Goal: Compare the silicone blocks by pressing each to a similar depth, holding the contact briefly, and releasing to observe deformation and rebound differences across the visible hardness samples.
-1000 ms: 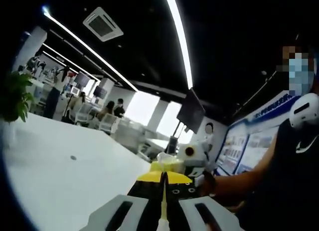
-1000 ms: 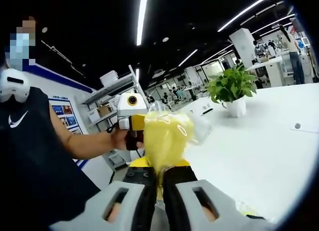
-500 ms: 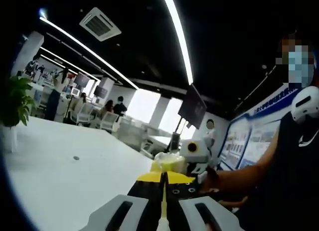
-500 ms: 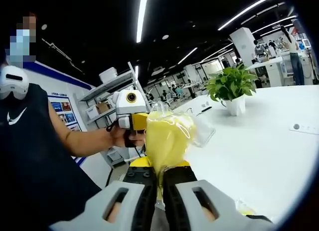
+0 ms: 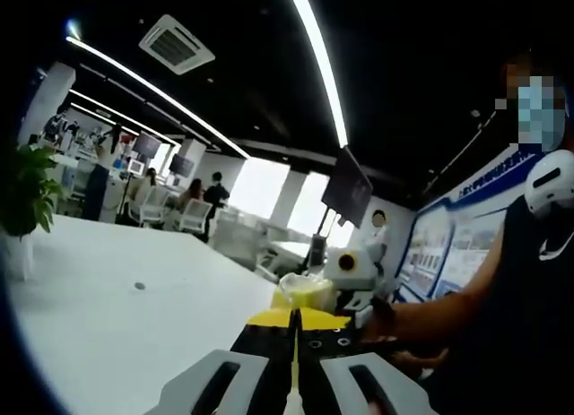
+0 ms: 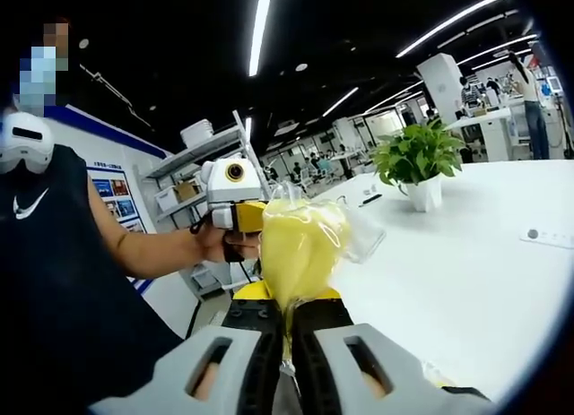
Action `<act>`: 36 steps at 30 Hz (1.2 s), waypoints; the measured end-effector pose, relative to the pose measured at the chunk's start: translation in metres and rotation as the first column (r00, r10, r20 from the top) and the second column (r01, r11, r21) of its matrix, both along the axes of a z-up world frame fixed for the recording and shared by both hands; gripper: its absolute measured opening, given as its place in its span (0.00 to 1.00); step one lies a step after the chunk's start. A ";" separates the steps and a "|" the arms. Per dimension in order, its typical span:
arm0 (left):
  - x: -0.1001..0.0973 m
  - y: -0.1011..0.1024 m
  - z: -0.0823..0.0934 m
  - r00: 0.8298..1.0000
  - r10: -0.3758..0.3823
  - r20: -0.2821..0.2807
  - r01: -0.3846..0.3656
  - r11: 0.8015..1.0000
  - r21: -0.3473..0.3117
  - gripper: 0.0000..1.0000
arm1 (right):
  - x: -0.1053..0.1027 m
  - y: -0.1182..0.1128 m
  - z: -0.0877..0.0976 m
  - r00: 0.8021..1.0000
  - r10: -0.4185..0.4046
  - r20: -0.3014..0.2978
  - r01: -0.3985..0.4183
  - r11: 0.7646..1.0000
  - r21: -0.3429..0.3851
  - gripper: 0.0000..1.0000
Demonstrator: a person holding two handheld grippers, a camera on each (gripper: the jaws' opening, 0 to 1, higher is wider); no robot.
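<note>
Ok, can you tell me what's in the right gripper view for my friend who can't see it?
The right gripper pinches a yellow block in a clear bag, held up over a white table. The left gripper meets the bag from behind, and a potted plant stands farther back.

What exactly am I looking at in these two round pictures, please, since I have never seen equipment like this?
A person holds a two-jaw gripper in each hand, and each carries a fisheye camera looking along its jaws. In the right gripper view, the right gripper is shut on a clear bag of something yellow, held in the air, with the left gripper gripping the bag's far side. The left gripper view shows the same bag from the other side. Beyond is a white table with a potted plant.
</note>
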State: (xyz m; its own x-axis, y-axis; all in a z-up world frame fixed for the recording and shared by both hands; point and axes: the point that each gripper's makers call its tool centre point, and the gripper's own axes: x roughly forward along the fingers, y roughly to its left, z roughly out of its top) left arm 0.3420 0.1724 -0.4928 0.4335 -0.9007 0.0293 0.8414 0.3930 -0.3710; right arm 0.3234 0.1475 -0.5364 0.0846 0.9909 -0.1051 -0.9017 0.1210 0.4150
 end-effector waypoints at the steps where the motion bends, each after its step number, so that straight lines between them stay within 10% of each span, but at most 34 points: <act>1: 0.000 0.000 -0.001 1.000 -0.001 -0.005 0.001 1.000 0.003 0.00 | 0.000 0.000 -0.001 1.000 0.003 0.003 -0.003 1.000 -0.001 0.00; 24: -0.003 0.002 0.015 1.000 -0.005 -0.030 0.003 0.999 -0.051 0.00 | 0.007 0.003 0.010 0.982 -0.066 0.179 0.059 0.997 0.045 0.07; 36: -0.001 0.011 0.016 0.997 -0.004 -0.071 -0.005 0.993 -0.119 0.00 | 0.017 0.002 -0.006 0.972 -0.113 0.206 0.118 0.993 -0.014 0.38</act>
State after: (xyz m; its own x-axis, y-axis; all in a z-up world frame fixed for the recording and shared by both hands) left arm 0.3413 0.1832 -0.4764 0.4387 -0.8925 0.1050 0.8111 0.3430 -0.4738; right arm 0.3405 0.1490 -0.5419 0.2207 0.9702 -0.0997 -0.9465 0.2377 0.2182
